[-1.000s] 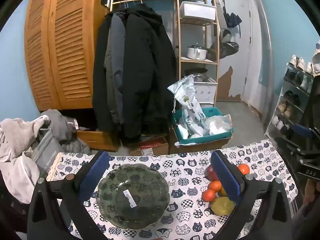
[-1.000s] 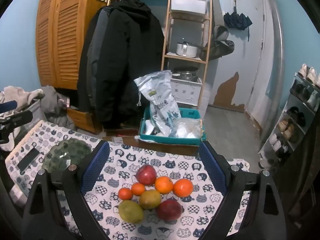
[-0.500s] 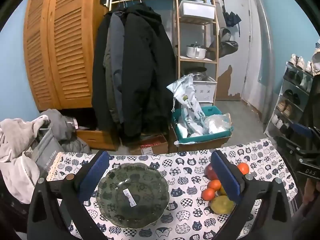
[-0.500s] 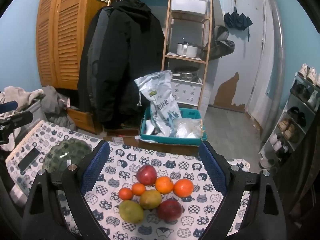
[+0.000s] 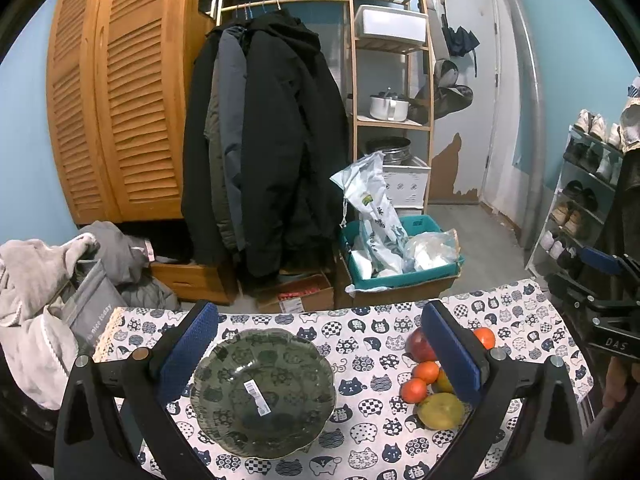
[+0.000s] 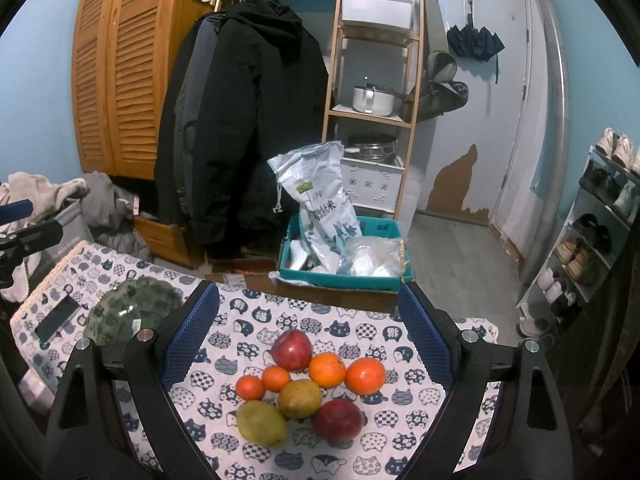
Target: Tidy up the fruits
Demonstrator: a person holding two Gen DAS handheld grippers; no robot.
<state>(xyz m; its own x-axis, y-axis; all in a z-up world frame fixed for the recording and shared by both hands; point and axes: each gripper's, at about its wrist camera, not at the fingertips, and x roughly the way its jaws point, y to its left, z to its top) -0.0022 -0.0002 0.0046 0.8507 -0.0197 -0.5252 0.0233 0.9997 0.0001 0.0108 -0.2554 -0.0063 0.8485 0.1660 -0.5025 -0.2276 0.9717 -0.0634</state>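
While spread wide and empty, left gripper (image 5: 318, 350) hovers over cat-print tablecloth (image 5: 368, 332), framing green glass bowl (image 5: 264, 394) between its blue pads (image 5: 188, 350). Bowl empty apart from a white barcode sticker (image 5: 256, 392), sitting near centre-left of the cloth, not touching either pad as far as visible. Fruit pile off to the right of that bowl, partly hidden behind the right-hand pad.

Right gripper (image 6: 308, 342) likewise fully apart, gripping nothing, poised above the fruit cluster, which lies between and just near of its pads. Cluster all touching or just beside each other: far red apple (image 6: 292, 350), two small tangerines (image 6: 263, 383) on the left, two larger oranges (image 6: 346, 372) on the right, yellow-green mango (image 6: 300, 398) in the middle, second mango (image 6: 262, 422) near-left, near red apple (image 6: 338, 420) near-right. Same bowl seen far left in right wrist view, well apart from the fruit, with a dark phone-like slab (image 6: 56, 318) beside it at the cloth's left edge.

Beyond the table: teal crate (image 6: 344, 274) holding a rice sack (image 6: 320, 200).
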